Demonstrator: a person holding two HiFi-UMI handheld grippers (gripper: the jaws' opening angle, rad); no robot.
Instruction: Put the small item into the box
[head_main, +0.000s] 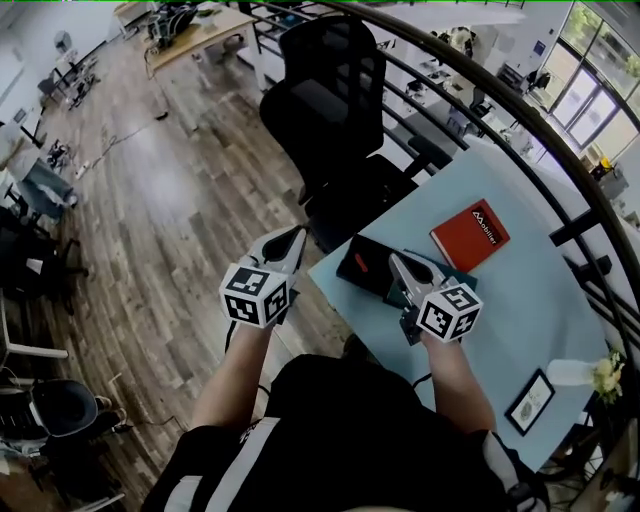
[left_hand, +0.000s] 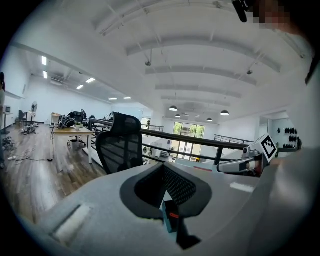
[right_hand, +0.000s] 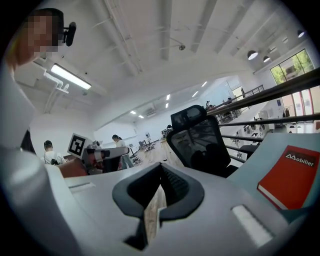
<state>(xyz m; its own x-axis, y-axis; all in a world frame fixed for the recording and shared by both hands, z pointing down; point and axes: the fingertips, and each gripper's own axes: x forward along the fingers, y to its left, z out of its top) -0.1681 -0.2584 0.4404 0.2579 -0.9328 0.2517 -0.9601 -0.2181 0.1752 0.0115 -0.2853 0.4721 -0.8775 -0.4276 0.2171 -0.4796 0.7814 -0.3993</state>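
As forearms stretch forward side by side, left gripper (head_main: 296, 234) beside table (head_main: 520, 300), right gripper (head_main: 394, 257) over it; both jaws pressed together.

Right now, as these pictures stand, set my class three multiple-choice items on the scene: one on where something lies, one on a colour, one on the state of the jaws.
1. Where does the red rectangular item lie?
A on the light blue table
B on a shelf
C in a drawer

2. What colour is the office chair?
A white
B black
C green

3. How do the jaws of the left gripper and the right gripper stand?
A both wide open
B both shut, with nothing between
C both shut on a cup

Answers:
1 A: the head view shows it flat on the tabletop.
2 B: its back and seat are black in every view.
3 B: each gripper view shows the jaws meeting with nothing between them.
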